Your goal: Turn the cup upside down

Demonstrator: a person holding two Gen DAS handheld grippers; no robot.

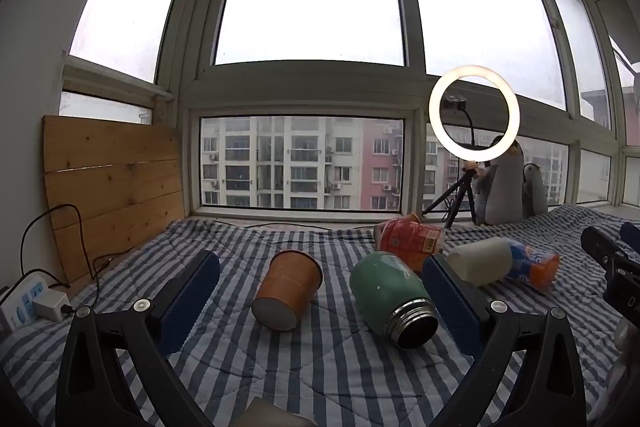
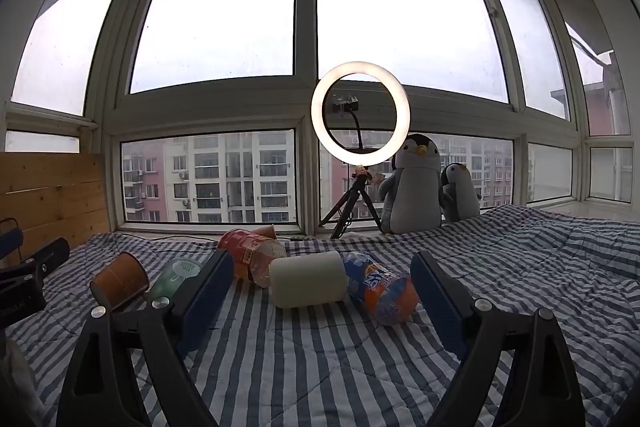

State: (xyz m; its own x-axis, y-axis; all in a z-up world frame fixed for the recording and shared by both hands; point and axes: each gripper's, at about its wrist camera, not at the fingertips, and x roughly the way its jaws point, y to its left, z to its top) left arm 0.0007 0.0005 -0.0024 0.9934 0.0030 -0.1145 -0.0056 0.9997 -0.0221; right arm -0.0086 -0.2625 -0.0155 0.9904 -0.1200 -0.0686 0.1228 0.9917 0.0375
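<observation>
A brown paper cup (image 1: 287, 289) lies on its side on the striped quilt, its white base toward me. It also shows at the left of the right wrist view (image 2: 119, 280). A green steel cup (image 1: 390, 297) lies on its side beside it, threaded mouth toward me, and is partly hidden in the right wrist view (image 2: 176, 277). A white cup (image 2: 308, 279) lies on its side too. My left gripper (image 1: 320, 297) is open and empty, with the brown and green cups between its fingers' lines. My right gripper (image 2: 322, 293) is open and empty, just short of the white cup.
A red-labelled bottle (image 1: 412, 239) and an orange soda bottle (image 2: 380, 287) lie among the cups. A ring light on a tripod (image 2: 360, 115) and two plush penguins (image 2: 416, 183) stand by the window. A wooden board (image 1: 112, 187) and a power strip (image 1: 24, 301) are at the left.
</observation>
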